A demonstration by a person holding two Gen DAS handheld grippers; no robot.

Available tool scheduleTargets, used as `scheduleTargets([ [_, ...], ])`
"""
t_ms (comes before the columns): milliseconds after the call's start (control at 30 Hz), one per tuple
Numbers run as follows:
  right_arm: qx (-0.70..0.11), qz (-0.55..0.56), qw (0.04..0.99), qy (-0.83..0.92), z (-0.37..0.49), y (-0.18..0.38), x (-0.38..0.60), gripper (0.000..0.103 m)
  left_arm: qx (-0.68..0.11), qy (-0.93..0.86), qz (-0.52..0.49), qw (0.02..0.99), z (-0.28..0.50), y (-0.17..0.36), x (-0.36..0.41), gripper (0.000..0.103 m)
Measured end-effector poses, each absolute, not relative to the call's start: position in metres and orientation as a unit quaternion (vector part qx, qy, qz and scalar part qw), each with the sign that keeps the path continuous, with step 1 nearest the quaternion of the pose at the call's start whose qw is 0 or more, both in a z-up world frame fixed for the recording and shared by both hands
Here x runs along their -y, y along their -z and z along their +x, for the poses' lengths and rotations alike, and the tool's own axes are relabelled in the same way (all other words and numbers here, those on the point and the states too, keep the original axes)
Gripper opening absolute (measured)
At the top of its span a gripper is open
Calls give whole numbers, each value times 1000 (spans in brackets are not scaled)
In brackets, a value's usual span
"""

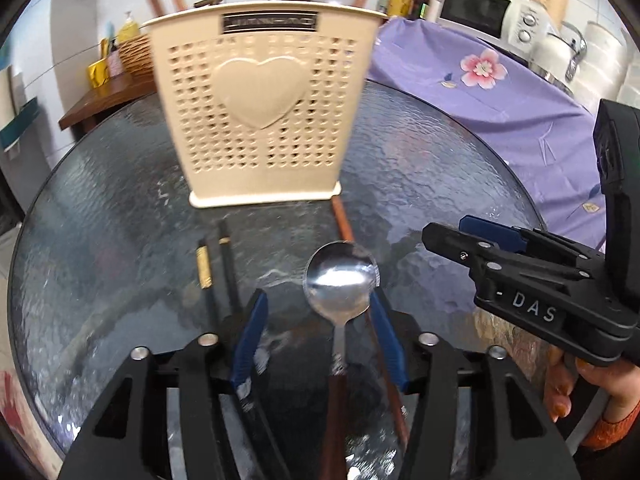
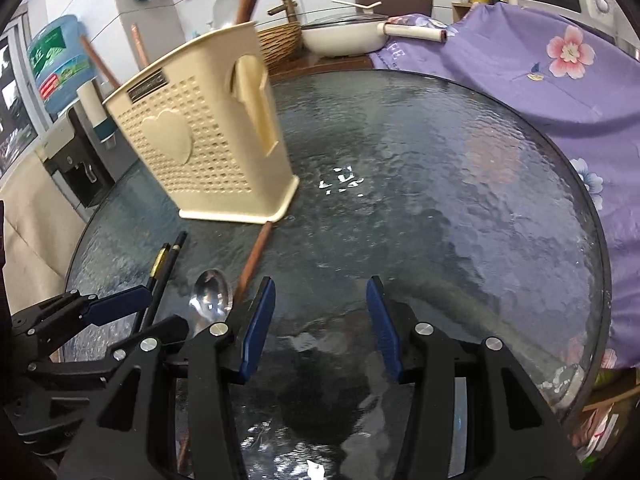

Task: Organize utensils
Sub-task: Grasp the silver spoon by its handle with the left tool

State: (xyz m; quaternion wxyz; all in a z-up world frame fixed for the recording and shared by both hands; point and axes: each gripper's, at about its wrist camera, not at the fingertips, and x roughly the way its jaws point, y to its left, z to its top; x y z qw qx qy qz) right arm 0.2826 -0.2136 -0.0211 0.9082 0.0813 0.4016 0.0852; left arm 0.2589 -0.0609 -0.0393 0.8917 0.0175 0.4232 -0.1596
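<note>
- L claw [image 1: 316, 344]: jaws apart, 1 spoon [image 1: 341, 280] lying between, pads not pressing it.
- 2 black chopsticks [image 1: 224, 272] just left, 1 brown stick [image 1: 343, 220] right.
- Holder [image 1: 260, 120] ahead.
- R claw [image 2: 322, 328]: apart, empty; bare bench [image 2: 440, 200] ahead to rim.

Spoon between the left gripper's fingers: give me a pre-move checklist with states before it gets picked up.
1. Spoon lies between the left gripper fingers: ok.
2. Pads pressing on the spoon: not ok, gaps show on both sides.
3. Cream utensil holder upright on the glass table: ok.
4. Right gripper empty and open: ok.
5. Black chopsticks outside the left fingers: ok.
6. Free slot in the holder: cannot tell.
</note>
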Motion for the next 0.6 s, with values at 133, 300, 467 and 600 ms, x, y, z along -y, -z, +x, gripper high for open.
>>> scheduleTargets([
  [133, -401, 92, 908, -77, 286, 21, 226, 48, -432, 169, 32, 886, 268, 45, 75, 55],
  [300, -403, 95, 907, -79, 286, 22, 229, 48, -442, 173, 36, 879, 277, 54, 85, 55],
  [467, -404, 95, 906, -82, 288, 24, 227, 48, -445, 171, 37, 878, 280, 57, 87, 46],
  [600, -405, 94, 906, -83, 288, 26, 224, 48, -446, 169, 24, 878, 281, 56, 82, 46],
])
